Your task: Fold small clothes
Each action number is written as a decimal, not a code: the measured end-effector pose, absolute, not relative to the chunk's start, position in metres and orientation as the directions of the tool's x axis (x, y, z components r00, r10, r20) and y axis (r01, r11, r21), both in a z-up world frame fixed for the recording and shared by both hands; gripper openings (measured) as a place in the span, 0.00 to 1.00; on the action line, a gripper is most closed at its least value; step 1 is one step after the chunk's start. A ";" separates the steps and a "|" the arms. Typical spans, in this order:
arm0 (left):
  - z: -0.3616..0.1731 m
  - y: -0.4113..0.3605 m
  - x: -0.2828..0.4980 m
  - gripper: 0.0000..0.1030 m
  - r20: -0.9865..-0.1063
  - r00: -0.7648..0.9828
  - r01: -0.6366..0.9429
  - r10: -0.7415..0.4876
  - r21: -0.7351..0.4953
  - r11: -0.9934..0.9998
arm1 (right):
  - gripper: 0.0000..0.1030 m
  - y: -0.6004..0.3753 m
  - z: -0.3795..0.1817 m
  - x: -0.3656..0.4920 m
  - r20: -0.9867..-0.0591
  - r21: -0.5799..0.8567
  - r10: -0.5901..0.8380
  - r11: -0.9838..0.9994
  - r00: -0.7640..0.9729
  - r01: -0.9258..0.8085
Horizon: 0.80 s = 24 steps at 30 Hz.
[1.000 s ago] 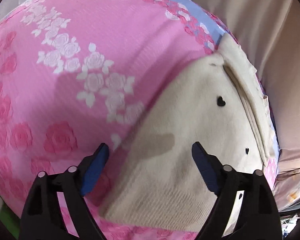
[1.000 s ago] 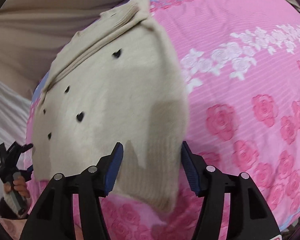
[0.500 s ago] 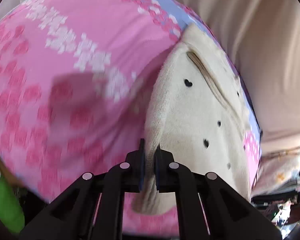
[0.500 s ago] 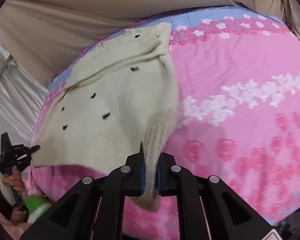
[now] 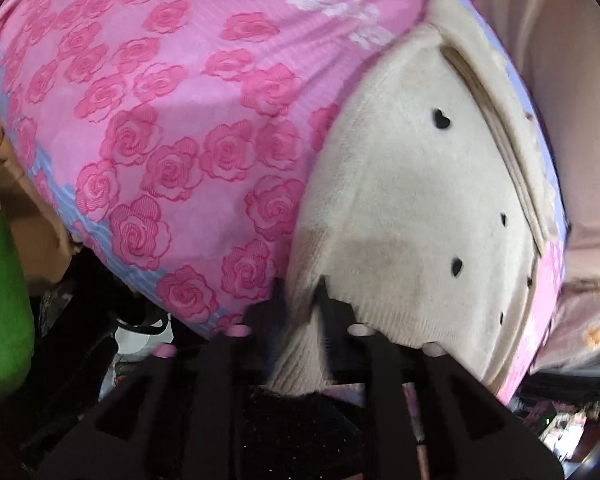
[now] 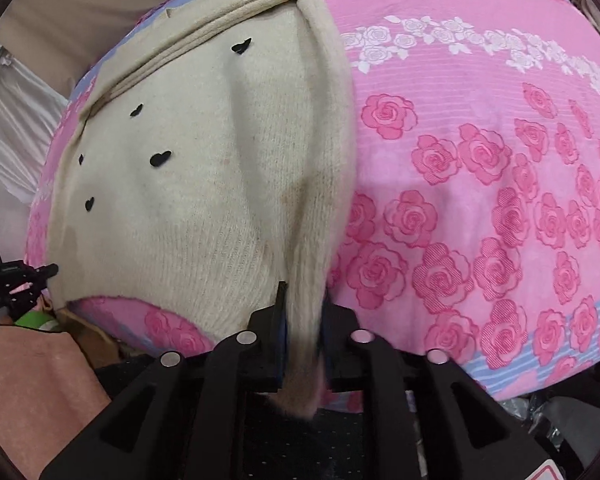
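Note:
A cream knitted garment with small black hearts (image 5: 412, 208) lies on a pink rose-patterned bed cover (image 5: 172, 120). My left gripper (image 5: 300, 320) is shut on the garment's near left corner, and the cloth bunches between its fingers. In the right wrist view the same garment (image 6: 204, 184) stretches away from me. My right gripper (image 6: 304, 340) is shut on its near right corner, with a fold of knit hanging through the fingers. The left gripper (image 6: 24, 280) also shows at the far left of the right wrist view, at the garment's other corner.
The bed cover (image 6: 480, 200) reaches to its near edge with a blue striped border. A beige curtain or wall (image 5: 560, 60) stands behind the bed. A green object (image 5: 0, 300) and dark clutter lie below the bed edge at left. A pink cloth (image 6: 32, 380) lies at lower left.
Both grippers were open over the garment's near edge, then shut on its two corners. Since then they have pulled the corners back toward the bed's near edge.

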<state>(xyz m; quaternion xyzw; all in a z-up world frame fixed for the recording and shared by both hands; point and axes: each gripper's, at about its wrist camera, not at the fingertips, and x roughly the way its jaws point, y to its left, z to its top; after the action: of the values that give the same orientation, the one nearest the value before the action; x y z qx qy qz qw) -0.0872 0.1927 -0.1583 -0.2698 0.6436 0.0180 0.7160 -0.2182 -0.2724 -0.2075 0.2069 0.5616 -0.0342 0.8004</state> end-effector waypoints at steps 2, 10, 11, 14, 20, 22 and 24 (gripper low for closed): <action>-0.158 0.192 -0.090 0.41 -0.924 0.182 -0.403 -0.336 -0.382 0.831 | 0.24 -0.274 -0.209 -0.218 -0.911 0.316 0.205 0.905 0.358 0.286; -0.154 0.182 -0.077 0.07 -0.912 0.107 -0.392 -0.396 -0.405 0.826 | 0.09 -0.285 -0.193 -0.223 -0.859 0.434 0.320 0.869 0.399 0.238; -0.141 0.186 -0.075 0.07 -0.903 0.123 -0.396 -0.411 -0.425 0.814 | 0.08 -0.290 -0.182 -0.224 -0.843 0.454 0.329 0.859 0.425 0.236; -0.097 0.202 -0.065 0.06 -0.870 0.216 -0.394 -0.444 -0.494 0.775 | 0.08 -0.309 -0.142 -0.222 -0.781 0.510 0.333 0.828 0.529 0.232; -0.001 0.200 -0.008 0.05 -0.783 0.438 -0.243 -0.442 -0.577 0.780 | 0.08 -0.344 -0.052 -0.178 -0.602 0.579 0.299 0.802 0.741 0.146; 0.027 0.188 0.023 0.05 -0.751 0.502 -0.176 -0.429 -0.574 0.800 | 0.08 -0.352 -0.033 -0.151 -0.561 0.580 0.283 0.805 0.778 0.125; 0.045 0.175 0.054 0.05 -0.728 0.547 -0.124 -0.413 -0.558 0.820 | 0.08 -0.361 -0.016 -0.118 -0.530 0.574 0.260 0.811 0.807 0.115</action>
<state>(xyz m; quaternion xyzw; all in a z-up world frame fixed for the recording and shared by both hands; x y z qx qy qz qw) 0.0536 0.1753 0.0450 -0.2869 0.4679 -0.0869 0.8314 -0.1178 -0.3612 -0.0164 0.3050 0.3077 0.0402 0.9004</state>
